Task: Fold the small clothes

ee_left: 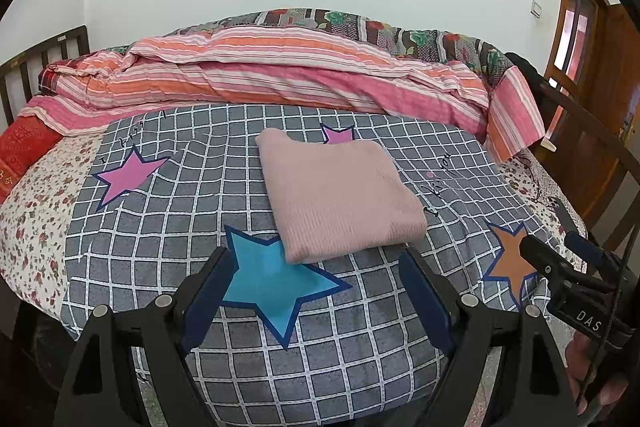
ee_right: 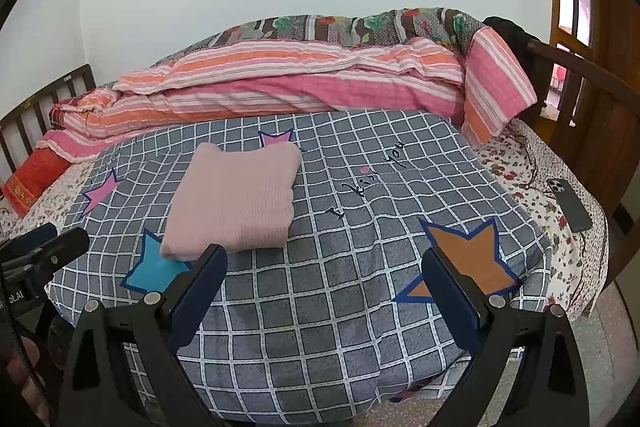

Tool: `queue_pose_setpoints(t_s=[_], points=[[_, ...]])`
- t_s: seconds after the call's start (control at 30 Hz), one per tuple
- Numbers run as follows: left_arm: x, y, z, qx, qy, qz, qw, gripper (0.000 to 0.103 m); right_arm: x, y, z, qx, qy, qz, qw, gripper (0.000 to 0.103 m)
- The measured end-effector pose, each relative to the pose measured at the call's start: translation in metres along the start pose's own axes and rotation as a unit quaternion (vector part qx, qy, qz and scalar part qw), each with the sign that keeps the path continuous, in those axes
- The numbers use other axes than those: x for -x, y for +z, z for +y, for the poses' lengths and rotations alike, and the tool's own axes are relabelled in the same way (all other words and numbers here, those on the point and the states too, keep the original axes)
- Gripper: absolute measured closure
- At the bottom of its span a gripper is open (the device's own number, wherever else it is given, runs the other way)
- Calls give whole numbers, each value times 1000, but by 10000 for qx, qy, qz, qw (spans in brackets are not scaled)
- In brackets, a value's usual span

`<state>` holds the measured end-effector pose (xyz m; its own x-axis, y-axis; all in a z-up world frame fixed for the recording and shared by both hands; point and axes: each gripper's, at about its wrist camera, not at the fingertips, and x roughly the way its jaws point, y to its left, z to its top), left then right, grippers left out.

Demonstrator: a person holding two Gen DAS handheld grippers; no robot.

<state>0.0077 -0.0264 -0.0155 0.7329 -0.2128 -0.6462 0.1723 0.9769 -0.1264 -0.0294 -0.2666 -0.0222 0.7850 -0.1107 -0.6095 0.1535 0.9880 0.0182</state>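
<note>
Pink ribbed garment, folded to neat rectangle, lies on grey checked cloth, just beyond left gripper; right gripper apparently farther off. Both wide open, empty.

Grey checked blanket lies free around the pink folded garment; striped quilt blocks behind.

Landmark: checked cloth, spread on the bed. Folded garment lies on the cloth, left of its centre. Rolled quilt lies behind the cloth's far edge. Phone lies right of the cloth, on the bedsheet.
</note>
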Motion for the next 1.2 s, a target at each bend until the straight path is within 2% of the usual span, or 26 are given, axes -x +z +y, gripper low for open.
queue_pose_setpoints(t_s=[1.2], points=[[2, 0, 2, 8, -22, 6, 10000, 19, 5, 1, 5, 16, 35, -33, 10000, 7]])
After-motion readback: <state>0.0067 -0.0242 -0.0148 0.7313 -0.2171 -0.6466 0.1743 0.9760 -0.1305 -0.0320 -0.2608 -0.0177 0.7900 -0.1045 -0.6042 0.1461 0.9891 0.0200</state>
